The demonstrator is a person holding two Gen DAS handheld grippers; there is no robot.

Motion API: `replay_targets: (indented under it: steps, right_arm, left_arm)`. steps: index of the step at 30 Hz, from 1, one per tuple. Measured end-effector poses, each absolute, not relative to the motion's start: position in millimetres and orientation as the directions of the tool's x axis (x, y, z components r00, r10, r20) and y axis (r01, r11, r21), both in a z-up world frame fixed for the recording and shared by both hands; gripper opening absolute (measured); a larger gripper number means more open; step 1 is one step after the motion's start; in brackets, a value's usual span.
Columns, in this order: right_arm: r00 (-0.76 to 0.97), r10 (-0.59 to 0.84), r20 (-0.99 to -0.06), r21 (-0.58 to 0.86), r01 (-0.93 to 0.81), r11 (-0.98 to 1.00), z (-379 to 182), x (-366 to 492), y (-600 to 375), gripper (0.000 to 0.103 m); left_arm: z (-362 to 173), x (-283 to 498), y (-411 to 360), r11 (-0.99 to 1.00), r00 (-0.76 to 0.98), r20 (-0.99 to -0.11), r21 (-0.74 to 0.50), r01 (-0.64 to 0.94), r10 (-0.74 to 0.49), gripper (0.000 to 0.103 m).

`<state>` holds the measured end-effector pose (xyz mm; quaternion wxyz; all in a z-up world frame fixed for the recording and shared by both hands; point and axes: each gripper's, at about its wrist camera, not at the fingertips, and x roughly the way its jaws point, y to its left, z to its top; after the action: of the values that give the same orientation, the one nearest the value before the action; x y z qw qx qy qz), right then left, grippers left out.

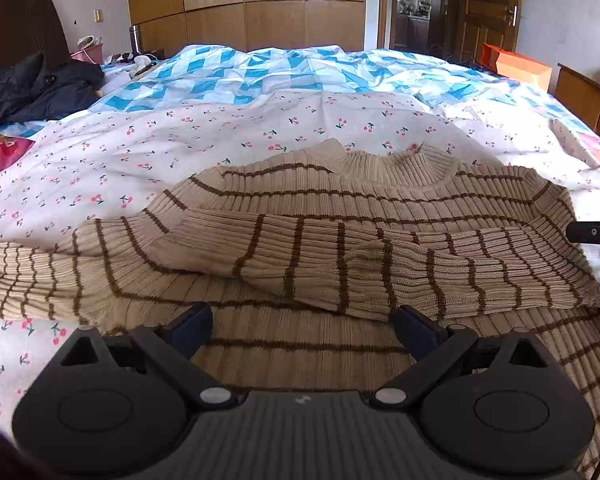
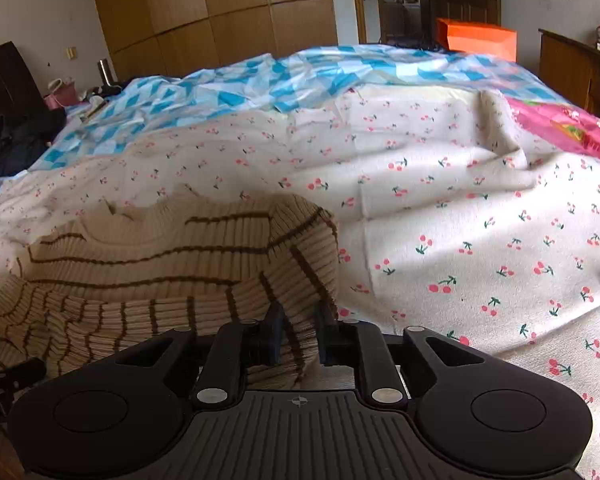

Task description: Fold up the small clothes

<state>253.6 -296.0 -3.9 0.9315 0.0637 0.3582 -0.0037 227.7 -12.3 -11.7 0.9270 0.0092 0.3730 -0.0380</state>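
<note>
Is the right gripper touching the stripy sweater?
Touching. In the right wrist view, the right gripper has a bunched fold of the striped sweater pinched between its fingers, with no gap showing on either side.

A wide bed (image 1: pixel 100 148) carries everything, spread with a white cherry-print sheet (image 1: pixel 228 132) in front and a blue-and-white checked cover (image 1: pixel 260 72) farther back. A beige sweater with brown stripes (image 1: pixel 300 232) lies flat on the cherry-print sheet, one sleeve folded across its body. Dark clothing (image 1: pixel 32 84) is heaped near the headboard (image 1: pixel 16 24), and an orange bag (image 1: pixel 520 66) sits at the bed's far corner.
</note>
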Motion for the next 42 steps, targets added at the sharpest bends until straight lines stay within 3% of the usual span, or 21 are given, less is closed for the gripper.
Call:
replay_targets:
  steps: [4,9,13,18,25,29,32,35,39,42]
  right_arm:
    - [0.768,0.156,-0.622,0.098,-0.121,0.988,12,242,-256,0.022]
    - [0.712,0.314,-0.628,0.108,-0.32,0.941,9,247,-185,0.023]
    - [0.619,0.322,-0.717,0.096,-0.37,0.924,-17,259,-138,0.025]
    - [0.647,0.333,-0.686,0.083,-0.386,0.919,-4,247,-127,0.026]
    - [0.609,0.413,-0.677,0.081,-0.496,0.864,19,253,-76,0.026]
    - [0.593,0.465,-0.657,0.089,-0.552,0.829,39,265,-37,0.026]
    - [0.579,0.497,-0.646,0.095,-0.586,0.805,53,272,-9,0.026]
    - [0.549,0.527,-0.649,0.093,-0.63,0.771,67,279,17,0.026]
    - [0.481,0.574,-0.663,0.064,-0.727,0.683,79,288,67,0.027]
    - [0.42,0.589,-0.691,0.07,-0.772,0.632,74,299,114,0.028]
  left_arm:
    - [2,199,14,0.998,0.751,-0.658,-0.027,0.052,-0.057,0.102]
    - [14,176,61,0.999,0.783,-0.622,-0.03,-0.026,0.002,0.102]
    - [13,174,112,0.99,0.78,-0.619,-0.027,-0.139,0.092,0.102]
    - [7,175,171,0.944,0.758,-0.641,-0.161,-0.288,0.122,0.1]
    - [-3,178,188,0.874,0.763,-0.63,-0.28,-0.398,0.145,0.098]
    - [-3,191,180,0.873,0.757,-0.613,-0.218,-0.437,0.226,0.098]
    - [-11,200,185,0.815,0.723,-0.636,-0.249,-0.524,0.27,0.092]
    - [-23,195,192,0.758,0.726,-0.649,-0.351,-0.551,0.228,0.079]
    - [-29,184,200,0.748,0.753,-0.622,-0.39,-0.537,0.216,0.06]
    - [-33,180,209,0.736,0.766,-0.614,-0.428,-0.525,0.19,0.056]
